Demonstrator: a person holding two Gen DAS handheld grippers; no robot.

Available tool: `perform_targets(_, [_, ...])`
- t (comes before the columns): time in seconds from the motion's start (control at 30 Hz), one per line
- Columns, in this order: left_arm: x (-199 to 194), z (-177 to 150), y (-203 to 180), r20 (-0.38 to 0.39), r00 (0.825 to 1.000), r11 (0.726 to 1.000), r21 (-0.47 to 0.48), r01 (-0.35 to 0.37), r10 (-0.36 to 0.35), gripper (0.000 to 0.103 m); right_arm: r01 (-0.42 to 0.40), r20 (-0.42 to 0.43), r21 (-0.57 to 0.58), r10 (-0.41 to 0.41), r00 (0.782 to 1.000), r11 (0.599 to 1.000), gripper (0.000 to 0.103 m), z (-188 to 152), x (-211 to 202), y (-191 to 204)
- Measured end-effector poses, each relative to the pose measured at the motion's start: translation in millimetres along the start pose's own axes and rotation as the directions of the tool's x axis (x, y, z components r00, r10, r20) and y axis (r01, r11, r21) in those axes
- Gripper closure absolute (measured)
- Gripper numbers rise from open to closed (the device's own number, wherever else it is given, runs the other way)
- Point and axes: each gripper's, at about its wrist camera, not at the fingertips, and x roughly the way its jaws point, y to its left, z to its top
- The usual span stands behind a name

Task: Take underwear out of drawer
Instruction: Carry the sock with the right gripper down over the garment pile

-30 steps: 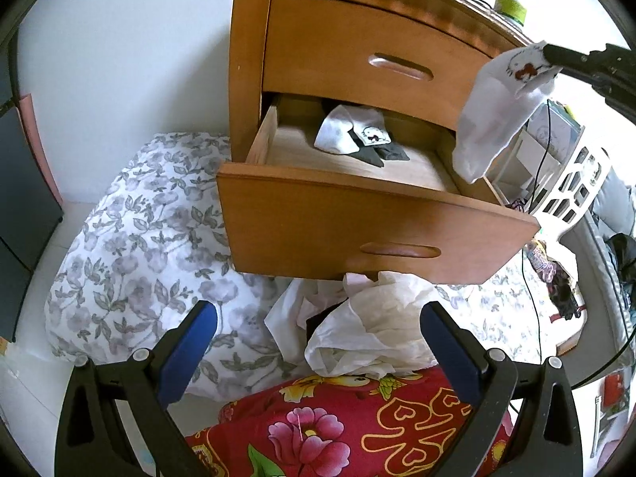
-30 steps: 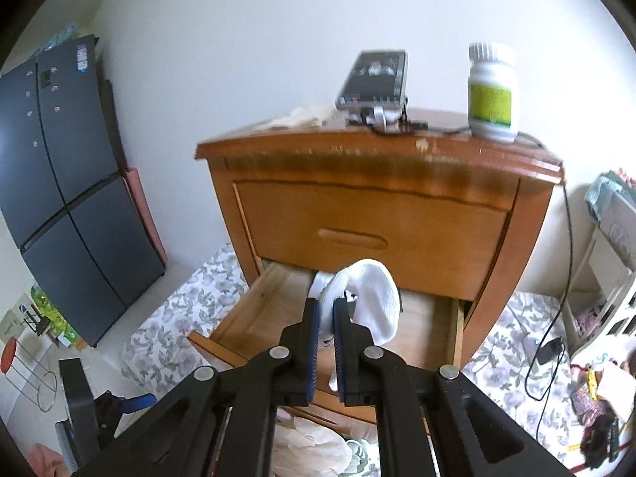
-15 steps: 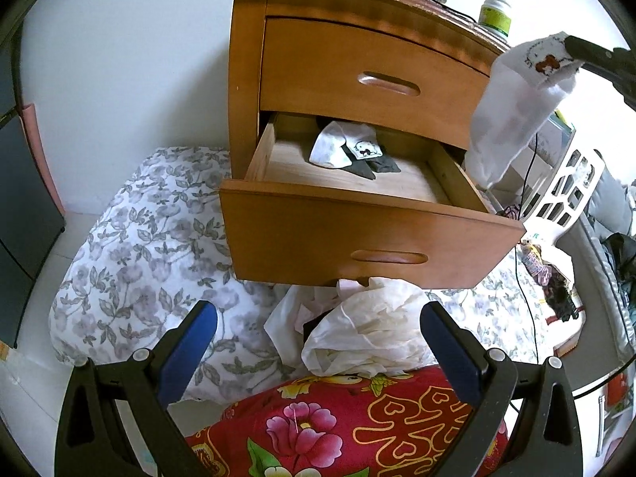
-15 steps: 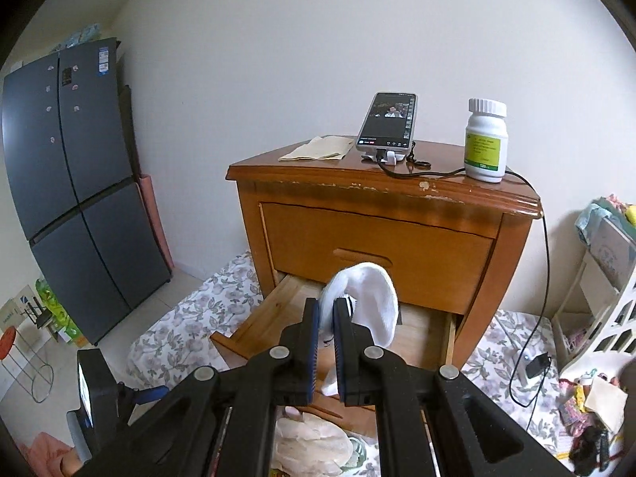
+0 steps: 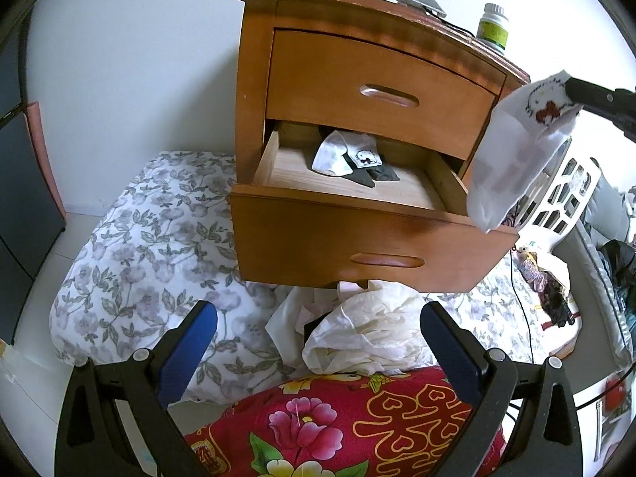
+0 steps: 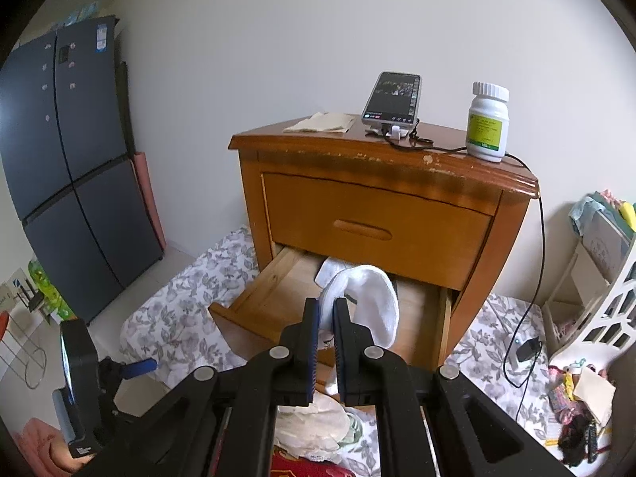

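My right gripper (image 6: pixel 326 310) is shut on a piece of white underwear (image 6: pixel 373 302) and holds it in the air in front of the open lower drawer (image 6: pixel 254 302). From the left wrist view the same underwear (image 5: pixel 516 151), with a cartoon print, hangs from the right gripper (image 5: pixel 570 87) above the drawer's right corner. Inside the drawer (image 5: pixel 357 234) lie more white and dark garments (image 5: pixel 346 155). My left gripper (image 5: pixel 318 312) is open and holds nothing, low in front of the nightstand.
The nightstand (image 6: pixel 381 183) carries a phone (image 6: pixel 393 99) on a cable, a pill bottle (image 6: pixel 487 123) and a folded cloth. Below the drawer lie crumpled white clothes (image 5: pixel 369 330), a floral quilt (image 5: pixel 151 246) and a red quilt (image 5: pixel 338 425). A dark fridge (image 6: pixel 67 159) stands left.
The right gripper has drawn back and up from the drawer with the underwear, so the nightstand looks smaller. In the left wrist view the hanging underwear has shifted right.
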Motion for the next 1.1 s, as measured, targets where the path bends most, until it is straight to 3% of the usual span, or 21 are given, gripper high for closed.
perform_targets(0.23, [-1,0,0,0.001,1.0,1.0,-0.003,0.001,-0.001,0.001,-0.004,-0.037,-0.015,0.003,0.999,1.0,0.095,-9,6,7])
perform_targets(0.53, [2,-3,5,-0.01,1.0,1.0,-0.015,0.002,-0.002,0.001,-0.025,-0.192,-0.004,0.024,0.981,1.0,0.095,-40,51,12])
perform_targets(0.7, [6,-3,10,-0.019,1.0,1.0,-0.03,-0.002,0.002,0.001,-0.04,-0.279,-0.019,0.033,0.96,0.999,0.095,-60,80,22])
perform_targets(0.87, [10,-5,13,-0.028,1.0,0.999,-0.035,0.0,-0.001,0.001,-0.052,-0.388,-0.026,0.038,0.921,0.998,0.095,-88,117,31])
perform_targets(1.1, [15,-6,18,-0.042,0.999,0.999,-0.048,-0.003,0.001,0.001,-0.049,-0.468,-0.026,0.032,0.883,0.998,0.094,-109,152,37])
